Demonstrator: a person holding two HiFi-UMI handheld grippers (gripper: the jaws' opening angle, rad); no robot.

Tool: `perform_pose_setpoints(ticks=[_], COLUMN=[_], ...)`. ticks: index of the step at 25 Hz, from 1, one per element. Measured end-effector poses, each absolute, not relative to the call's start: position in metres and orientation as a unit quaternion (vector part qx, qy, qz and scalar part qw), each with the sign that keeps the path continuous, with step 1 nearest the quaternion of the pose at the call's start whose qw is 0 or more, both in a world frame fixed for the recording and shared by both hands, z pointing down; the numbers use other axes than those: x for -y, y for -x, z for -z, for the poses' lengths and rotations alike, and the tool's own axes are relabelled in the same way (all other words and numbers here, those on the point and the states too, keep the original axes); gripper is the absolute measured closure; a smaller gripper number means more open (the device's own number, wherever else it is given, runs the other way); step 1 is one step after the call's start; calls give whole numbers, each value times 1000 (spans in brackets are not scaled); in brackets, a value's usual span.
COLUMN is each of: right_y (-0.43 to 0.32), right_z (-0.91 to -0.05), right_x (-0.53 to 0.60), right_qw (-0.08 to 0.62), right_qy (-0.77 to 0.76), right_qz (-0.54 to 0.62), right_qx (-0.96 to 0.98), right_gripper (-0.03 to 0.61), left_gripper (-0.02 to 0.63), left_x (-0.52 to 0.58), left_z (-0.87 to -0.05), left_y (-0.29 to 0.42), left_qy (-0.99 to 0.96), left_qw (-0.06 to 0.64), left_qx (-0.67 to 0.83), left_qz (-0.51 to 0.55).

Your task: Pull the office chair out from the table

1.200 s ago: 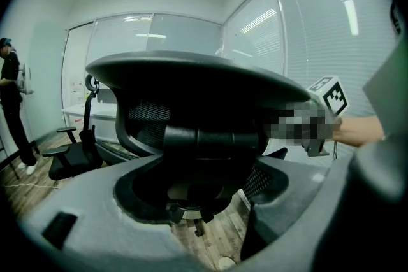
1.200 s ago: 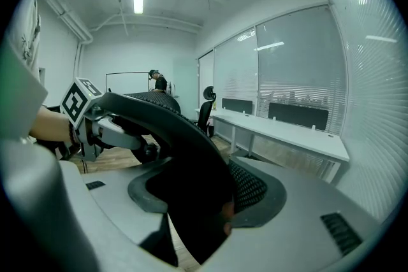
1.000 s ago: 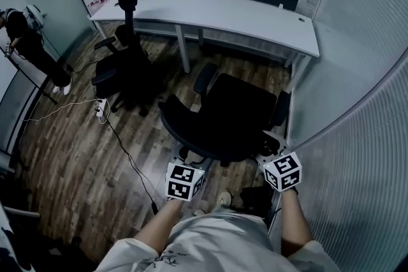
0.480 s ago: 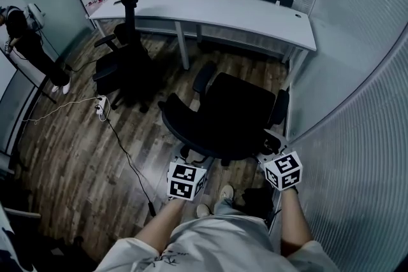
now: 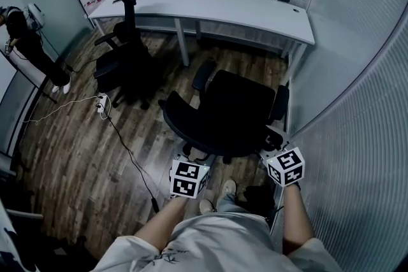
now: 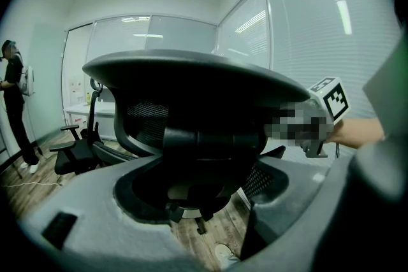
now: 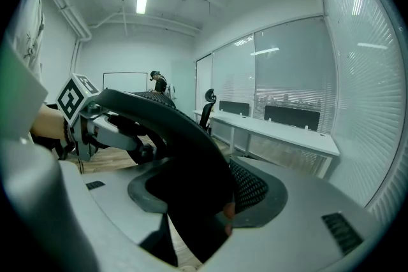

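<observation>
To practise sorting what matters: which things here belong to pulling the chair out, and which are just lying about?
In the job: black mesh office chair; long white table; left claw and right claw, both shut on the chair.
Lying about: second black chair with headrest; white power strip; standing person.

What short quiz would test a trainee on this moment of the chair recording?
1. True or false: the office chair is tucked under the table.
2. What is the right gripper shut on? A the chair's backrest rim; B an armrest; C the table edge.
3. Fill in: in the head view, a second chair stands to the ___ of the gripped one.
Key: 1 false, it stands clear of the table; 2 A, and the left gripper grips it too; 3 left.
</observation>
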State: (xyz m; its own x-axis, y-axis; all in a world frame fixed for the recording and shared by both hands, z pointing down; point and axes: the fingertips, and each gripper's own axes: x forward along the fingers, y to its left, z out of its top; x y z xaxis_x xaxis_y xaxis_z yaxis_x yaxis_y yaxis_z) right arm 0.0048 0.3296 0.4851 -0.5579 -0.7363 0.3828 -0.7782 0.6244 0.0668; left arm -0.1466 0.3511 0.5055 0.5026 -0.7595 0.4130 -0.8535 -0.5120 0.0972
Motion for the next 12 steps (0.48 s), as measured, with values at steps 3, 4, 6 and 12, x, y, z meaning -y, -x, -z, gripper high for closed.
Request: perform_pose_setpoints(ticks=[3,4,6,12], right_y=[-6,-7,-7,-6], right_z=[-485,-484,-483,-482], right_x=[-334,-336,-338,-340], right_qw=[190,190,190,189], right_qy=[-430,-430,-429,-428], right_qz=[-54,-53,-53,-53], right_qx=[881,881,882,882], right_gripper=[364,364,364,364], left_gripper=[285,285,287,285], left_x=[-356,-358,-360,-362], left_z=[-505,-504,-503,-503], left_y=[145,144,144,145], left_qy=[-855,-855,-855,-855], left_qw=[146,146,146,148], left_qx=[472,471,471,472], left_qz=[-160,-160,-160,-159])
